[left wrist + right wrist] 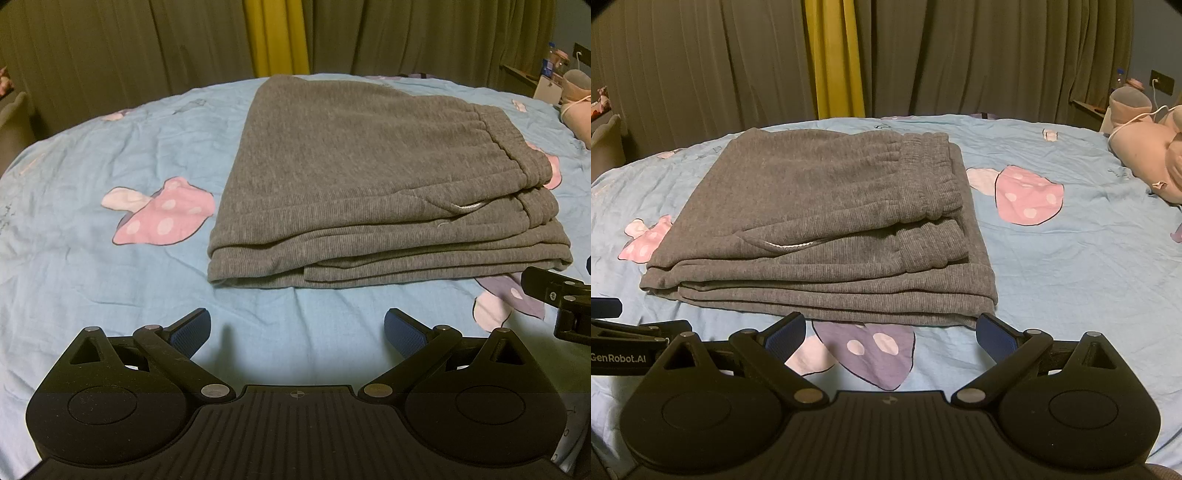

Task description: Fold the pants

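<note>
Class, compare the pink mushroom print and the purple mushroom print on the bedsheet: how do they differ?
The pink mushroom print lies fully exposed, to the right of the folded grey pants. The purple mushroom print is darker and partly tucked under the pants' near edge, between the open right hand-held gripper fingers. Both have white dots and pale stems.

Both wrist views face the pants [369,177] closely, seemingly side by side.

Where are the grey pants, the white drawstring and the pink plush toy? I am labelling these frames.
grey pants [351,155]: left wrist view, top folded layer.
white drawstring [788,245]: right wrist view, loop at the pocket fold.
pink plush toy [1141,155]: right wrist view, its body.
</note>
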`<state>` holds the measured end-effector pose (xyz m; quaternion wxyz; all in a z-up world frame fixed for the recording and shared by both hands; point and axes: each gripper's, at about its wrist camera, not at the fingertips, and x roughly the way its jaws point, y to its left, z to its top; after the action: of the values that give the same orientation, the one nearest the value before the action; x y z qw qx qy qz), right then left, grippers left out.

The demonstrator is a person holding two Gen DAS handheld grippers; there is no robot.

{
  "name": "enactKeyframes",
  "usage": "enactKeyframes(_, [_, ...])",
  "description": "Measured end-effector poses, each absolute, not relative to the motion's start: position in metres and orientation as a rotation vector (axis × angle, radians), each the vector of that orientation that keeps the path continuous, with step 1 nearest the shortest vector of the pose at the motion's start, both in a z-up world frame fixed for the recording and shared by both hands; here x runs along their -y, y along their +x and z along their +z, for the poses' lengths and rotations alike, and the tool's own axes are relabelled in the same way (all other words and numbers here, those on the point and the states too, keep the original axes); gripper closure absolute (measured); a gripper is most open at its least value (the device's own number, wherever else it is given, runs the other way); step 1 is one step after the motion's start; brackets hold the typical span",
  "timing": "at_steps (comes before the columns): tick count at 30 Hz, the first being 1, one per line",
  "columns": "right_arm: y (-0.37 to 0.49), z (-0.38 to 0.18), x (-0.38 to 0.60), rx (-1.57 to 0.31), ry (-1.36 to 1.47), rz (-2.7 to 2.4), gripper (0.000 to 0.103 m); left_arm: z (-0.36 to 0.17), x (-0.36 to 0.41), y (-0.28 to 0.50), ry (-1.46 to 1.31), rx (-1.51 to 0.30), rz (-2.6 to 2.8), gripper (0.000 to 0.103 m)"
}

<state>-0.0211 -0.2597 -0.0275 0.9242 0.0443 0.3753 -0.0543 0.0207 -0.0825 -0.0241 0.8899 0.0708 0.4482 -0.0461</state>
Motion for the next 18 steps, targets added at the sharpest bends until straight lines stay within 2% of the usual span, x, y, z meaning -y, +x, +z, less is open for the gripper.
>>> enactKeyframes(18, [-0.0204,-0.0282,0.2595,-0.774,0.083,-0.112,0.004,-0.0234,0.083,0.0202,0.15,-0.93,-0.093,0.0])
